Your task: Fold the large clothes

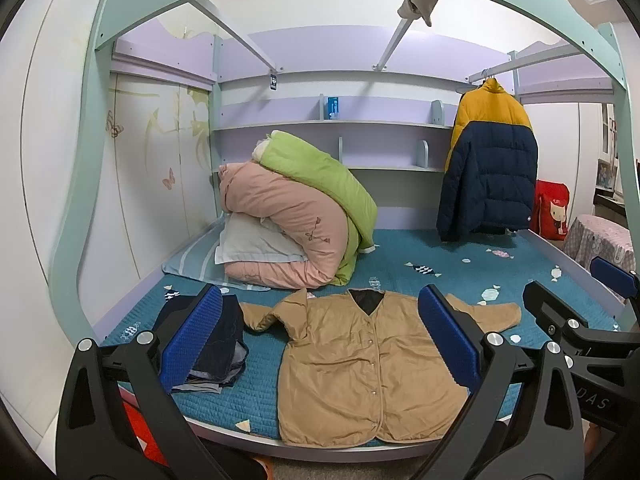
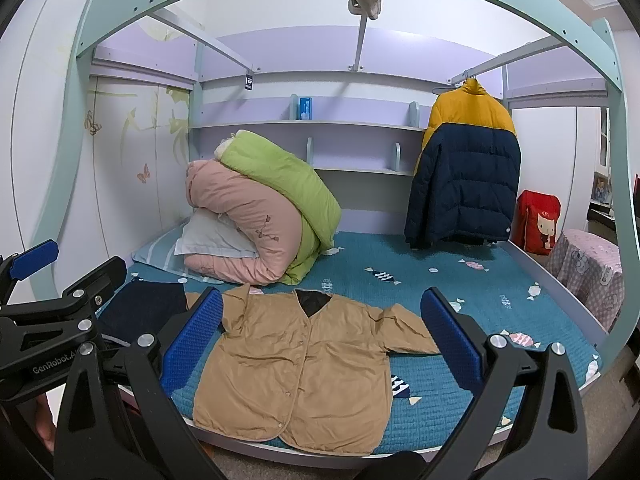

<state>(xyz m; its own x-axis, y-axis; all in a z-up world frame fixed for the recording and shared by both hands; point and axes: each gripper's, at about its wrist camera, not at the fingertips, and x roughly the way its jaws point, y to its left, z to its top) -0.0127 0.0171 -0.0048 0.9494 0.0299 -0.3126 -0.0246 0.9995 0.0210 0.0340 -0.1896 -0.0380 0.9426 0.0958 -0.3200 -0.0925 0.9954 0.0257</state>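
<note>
A tan quilted jacket lies flat, front up and buttoned, on the teal bed cover near the front edge, sleeves spread; it also shows in the right wrist view. My left gripper is open and empty, held above the front of the bed with its blue pads either side of the jacket in view. My right gripper is open and empty too, beside the left one. Neither touches the jacket.
Folded dark jeans lie left of the jacket. Rolled pink and green quilts and a pillow sit at the back left. A yellow and navy puffer coat hangs at the back right. Teal bed frame arches overhead.
</note>
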